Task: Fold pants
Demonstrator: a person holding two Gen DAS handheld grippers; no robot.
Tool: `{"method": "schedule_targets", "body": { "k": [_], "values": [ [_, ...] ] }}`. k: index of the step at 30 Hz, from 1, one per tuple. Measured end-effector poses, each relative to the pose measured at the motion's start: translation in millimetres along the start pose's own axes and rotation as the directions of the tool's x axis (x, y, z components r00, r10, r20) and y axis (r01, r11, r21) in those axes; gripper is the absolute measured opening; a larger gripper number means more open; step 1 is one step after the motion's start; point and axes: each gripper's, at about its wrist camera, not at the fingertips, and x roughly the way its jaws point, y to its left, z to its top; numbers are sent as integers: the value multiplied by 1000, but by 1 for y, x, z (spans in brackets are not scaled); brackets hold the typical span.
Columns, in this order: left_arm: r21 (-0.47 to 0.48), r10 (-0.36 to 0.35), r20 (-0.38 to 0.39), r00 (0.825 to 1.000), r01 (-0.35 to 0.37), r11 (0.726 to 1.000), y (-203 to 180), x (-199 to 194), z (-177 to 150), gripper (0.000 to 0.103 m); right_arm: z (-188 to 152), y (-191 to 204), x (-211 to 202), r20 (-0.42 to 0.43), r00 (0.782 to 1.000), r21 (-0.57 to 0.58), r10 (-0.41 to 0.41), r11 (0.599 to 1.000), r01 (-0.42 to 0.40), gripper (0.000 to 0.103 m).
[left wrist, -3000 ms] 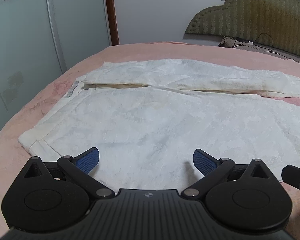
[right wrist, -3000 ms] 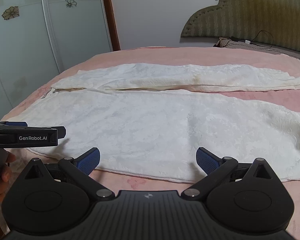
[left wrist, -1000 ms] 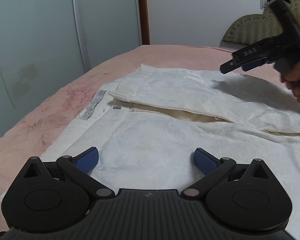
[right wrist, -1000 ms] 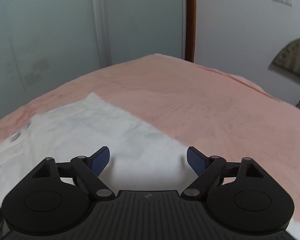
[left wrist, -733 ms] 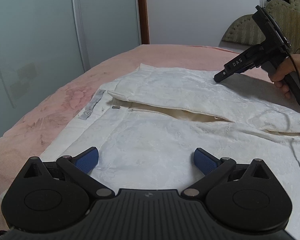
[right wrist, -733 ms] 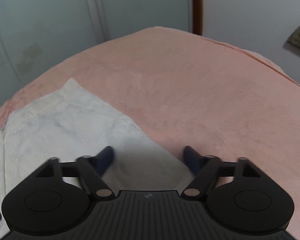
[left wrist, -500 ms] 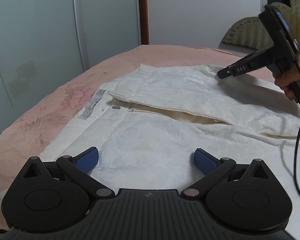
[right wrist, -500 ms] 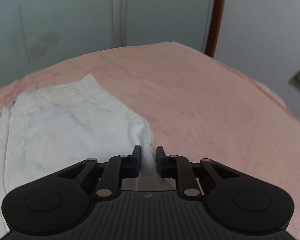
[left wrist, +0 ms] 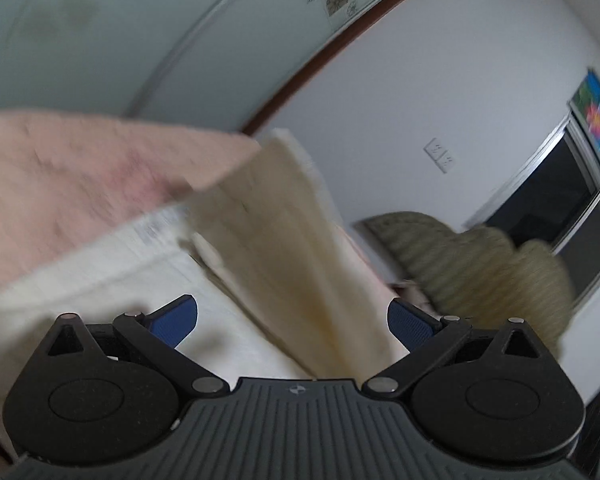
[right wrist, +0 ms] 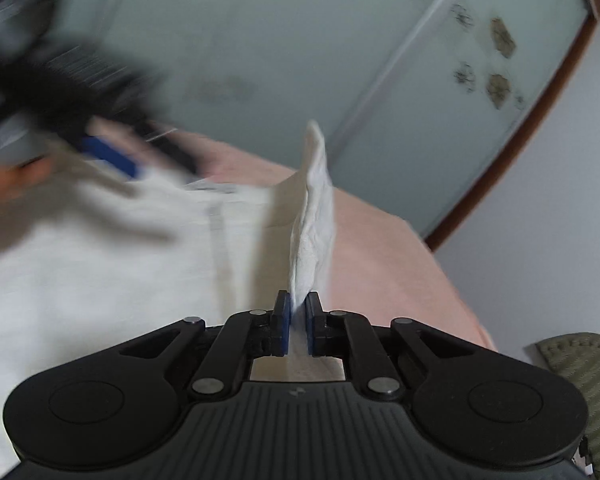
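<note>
Jaws: right gripper (right wrist: 298,330) clamped on pants (right wrist: 314,216) edge, lifted; left gripper (left wrist: 292,322) spread, empty; first fold begun, rest outstanding

We see the right gripper (right wrist: 298,322) clamped tight on a fold of the pants (right wrist: 314,216), jaws just closed. Left gripper (left wrist: 292,320) spread wide above the pants, rolled sideways, pads touching nothing.

Both wrist views tilted, close over bed (left wrist: 60,184); share pants (left wrist: 284,240).
</note>
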Motion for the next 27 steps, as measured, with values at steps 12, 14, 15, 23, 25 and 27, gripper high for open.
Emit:
{"method": "schedule_targets", "body": {
  "k": [12,14,15,23,25,27],
  "values": [
    [-245,79,-155,985,-116,963,21,74,34,42,-28,31,-19,12,1000,126,8,992,-10,8],
    [-232,71,-164,984,-109,967,21,77,35,29,-29,39,-16,-3,999,78,-38,996,38,11],
    [-214,74,-155,985,-107,971,21,76,33,22,-28,41,-13,-6,997,44,-71,997,71,14],
    [-55,66,-92,994,-72,996,6,48,26,3,-32,49,-4,-108,985,-65,-138,989,131,24],
    [-26,53,-98,994,-55,998,7,34,26,4,-31,51,-10,-115,985,-67,-129,990,122,20],
    [14,42,-114,993,-40,999,10,20,24,4,-28,59,-21,-113,988,-76,-108,992,100,16]
  ]
}}
